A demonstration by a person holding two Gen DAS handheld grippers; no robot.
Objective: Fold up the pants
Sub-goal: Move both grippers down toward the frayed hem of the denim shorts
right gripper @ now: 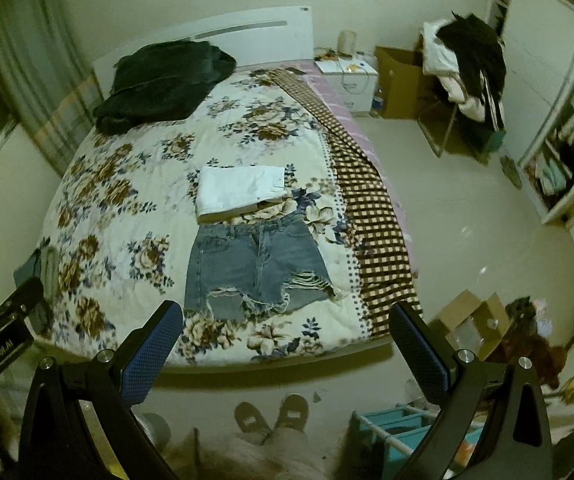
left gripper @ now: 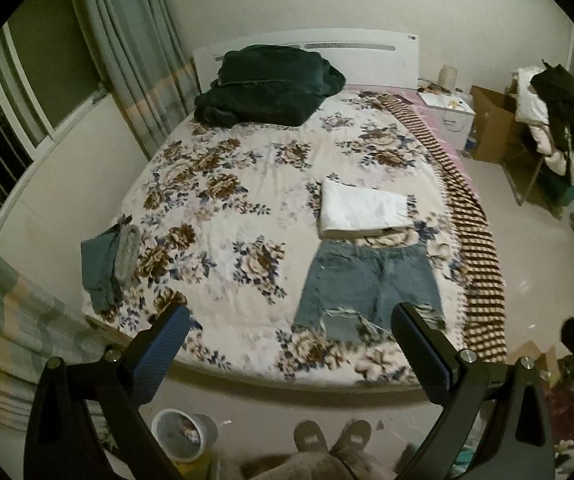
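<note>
Ripped blue denim shorts (right gripper: 257, 266) lie flat on floral bed (right gripper: 127, 200); left claw (left gripper: 291, 334) and right claw (right gripper: 287, 330) wide, empty. Risk: frayed hems snag, fold skews.

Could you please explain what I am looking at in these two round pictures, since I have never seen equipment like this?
There is no robot here: a person standing at the foot of a bed holds a two-finger gripper in each hand. Each gripper carries a fisheye camera looking forward along its fingers, so the room looks rounded. One picture comes from the left gripper, the other from the right gripper. The black arms with blue pads at the bottom are the fingers. Both grippers are open and hold nothing.

On the floral bedspread lie ripped denim shorts spread flat near the foot, a folded white garment just beyond them, a dark green bundle by the headboard, and a small blue and grey pile at the left edge. The shorts are not yet folded.
</note>
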